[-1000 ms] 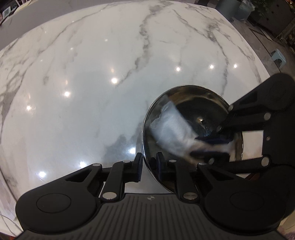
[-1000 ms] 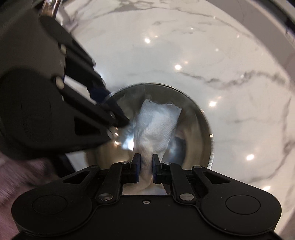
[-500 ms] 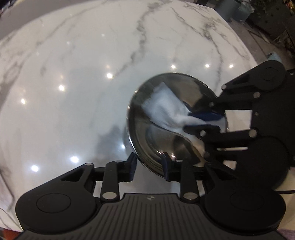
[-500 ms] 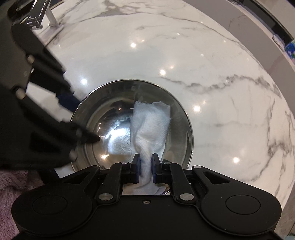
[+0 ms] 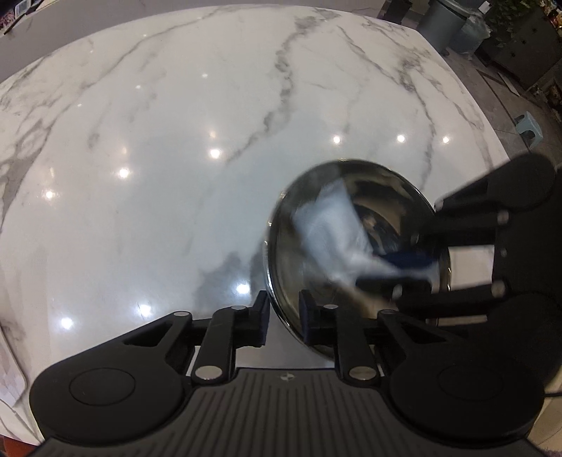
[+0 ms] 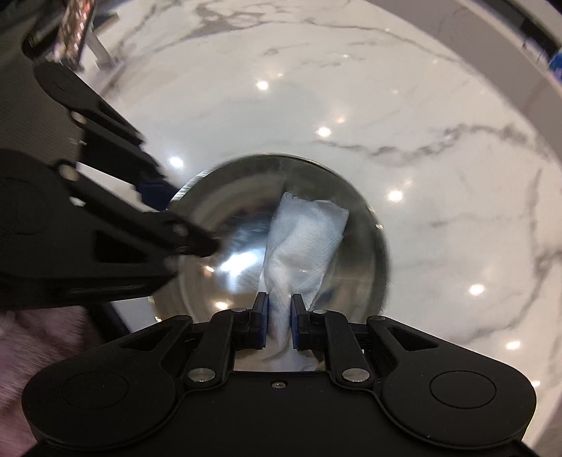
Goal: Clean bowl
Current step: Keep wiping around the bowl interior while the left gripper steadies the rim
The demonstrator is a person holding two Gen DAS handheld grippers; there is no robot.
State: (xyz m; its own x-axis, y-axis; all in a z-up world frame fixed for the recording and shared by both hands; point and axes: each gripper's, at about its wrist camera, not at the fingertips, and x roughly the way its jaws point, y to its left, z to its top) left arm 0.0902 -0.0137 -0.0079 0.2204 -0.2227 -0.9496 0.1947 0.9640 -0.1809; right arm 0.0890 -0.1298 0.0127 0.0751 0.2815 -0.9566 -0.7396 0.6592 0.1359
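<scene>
Big white marble table [image 5: 175, 175] under me, steel bowl [image 6: 365, 253] sitting on it. My left gripper [image 5: 282, 321] pinches the bowl's near rim, one finger inside, one outside. My right gripper [image 6: 279, 325] clamps the white paper towel [image 6: 302, 239] down inside the bowl.

marble table [image 5: 210, 140] | grey bins [image 5: 453, 24] | small stool [image 5: 528, 126], floor

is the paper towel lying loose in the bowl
No, the right tool pinches the towel and holds it down inside the bowl.
</scene>
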